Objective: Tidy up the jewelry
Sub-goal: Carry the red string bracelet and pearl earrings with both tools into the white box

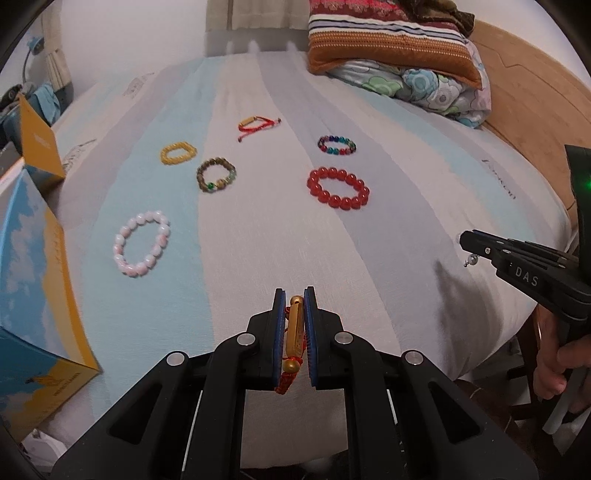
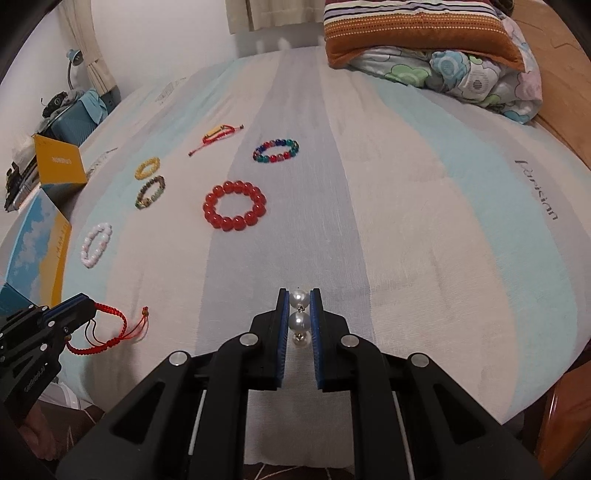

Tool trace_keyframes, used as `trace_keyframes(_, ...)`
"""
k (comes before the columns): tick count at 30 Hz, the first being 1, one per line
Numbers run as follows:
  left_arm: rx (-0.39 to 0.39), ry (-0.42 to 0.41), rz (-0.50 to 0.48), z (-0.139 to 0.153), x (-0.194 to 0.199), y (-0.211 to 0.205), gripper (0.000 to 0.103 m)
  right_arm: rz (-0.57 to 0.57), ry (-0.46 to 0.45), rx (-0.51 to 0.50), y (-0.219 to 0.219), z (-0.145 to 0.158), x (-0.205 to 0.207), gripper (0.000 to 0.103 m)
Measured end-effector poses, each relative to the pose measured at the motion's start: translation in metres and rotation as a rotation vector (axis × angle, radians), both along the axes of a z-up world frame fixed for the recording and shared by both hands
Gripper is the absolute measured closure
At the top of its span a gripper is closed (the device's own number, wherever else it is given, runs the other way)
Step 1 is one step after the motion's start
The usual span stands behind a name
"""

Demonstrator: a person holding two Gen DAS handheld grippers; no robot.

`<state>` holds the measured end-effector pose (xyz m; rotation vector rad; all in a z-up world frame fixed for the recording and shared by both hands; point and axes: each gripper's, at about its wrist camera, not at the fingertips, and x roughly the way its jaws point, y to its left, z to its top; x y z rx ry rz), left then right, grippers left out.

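Grippers both pinch something: left gripper [image 1: 294, 332] squeezes a red woven cord bracelet with gold tube [image 1: 293, 334], right gripper [image 2: 299, 319] squeezes a white pearl bead string [image 2: 299, 320], and the blue-and-yellow cardboard box [image 1: 33, 295] sits just left of the left one, nearer it.

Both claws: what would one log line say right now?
left claw: shut on red cord bracelet | right claw: shut on white pearl string

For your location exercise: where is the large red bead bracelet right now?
The large red bead bracelet lies flat mid-bed on the striped sheet, just nearer the cameras than the multicoloured bead bracelet.

Striped bed [image 2: 406, 221], white wall [image 2: 166, 33]
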<state>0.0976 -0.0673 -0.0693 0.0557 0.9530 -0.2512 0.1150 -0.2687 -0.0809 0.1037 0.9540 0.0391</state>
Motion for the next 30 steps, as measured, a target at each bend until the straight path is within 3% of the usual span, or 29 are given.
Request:
trace_keyframes(16,-0.002,-0.019,0.123,0.042,-0.008,0.04,0.094,-0.029,-0.045,-0.012,0.016,0.048,-0.014,0.092)
trace_keyframes(30,0.026,-0.044,0.189,0.093,-0.007,0.08,0.094,0.008,-0.043,-0.025,0.059,0.086,-0.014,0.092)
